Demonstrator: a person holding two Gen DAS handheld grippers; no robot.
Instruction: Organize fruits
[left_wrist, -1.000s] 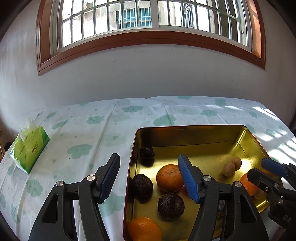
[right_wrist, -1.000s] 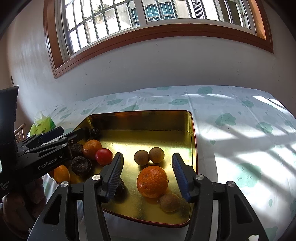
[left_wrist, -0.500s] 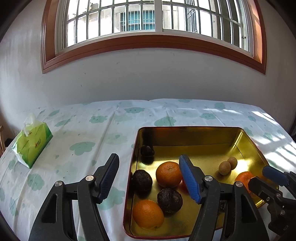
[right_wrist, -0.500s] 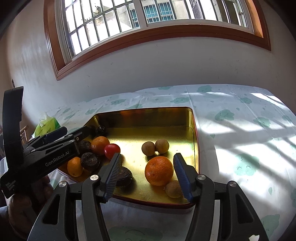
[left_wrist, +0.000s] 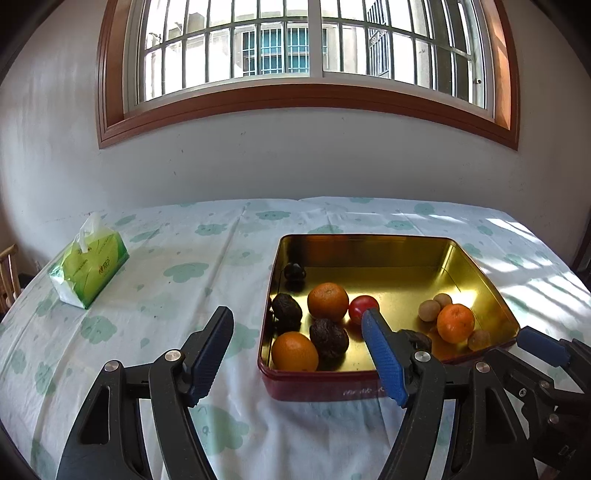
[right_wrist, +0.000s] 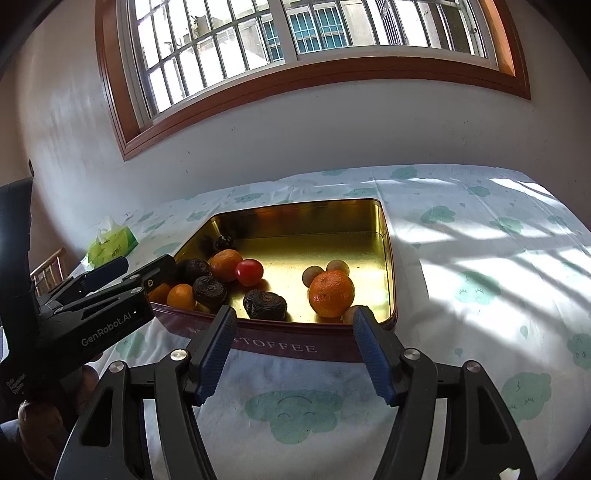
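A surface (left_wrist: 155, 332) under a pale cloth printed with green smiling clouds carries, near its middle, a square tin (right_wrist: 295, 343) with a gold inside and a dark red outer wall; the wall facing the right wrist camera reads "TOFFEE" in pale capitals. All the fruit lies inside the tin, toward its near half: three oranges, one at the near left corner (left_wrist: 294, 351), one further in (left_wrist: 328, 301) and one on the right (left_wrist: 455, 322); dark wrinkled fruits (left_wrist: 328, 343) among the left oranges; a small red fruit (left_wrist: 364, 308) just beside the middle orange; and small tan round fruits (left_wrist: 429, 310) touching the right orange. A green tissue pack (left_wrist: 90, 271) sits well apart to the left, its lettering too small to read. The left gripper (left_wrist: 299, 358), marked "GenRobot.AI" on its body in the right wrist view, and the right gripper (right_wrist: 293, 350) both hover at the tin's near side; the fingers of each have just been opening, stand wide, and hold nothing.
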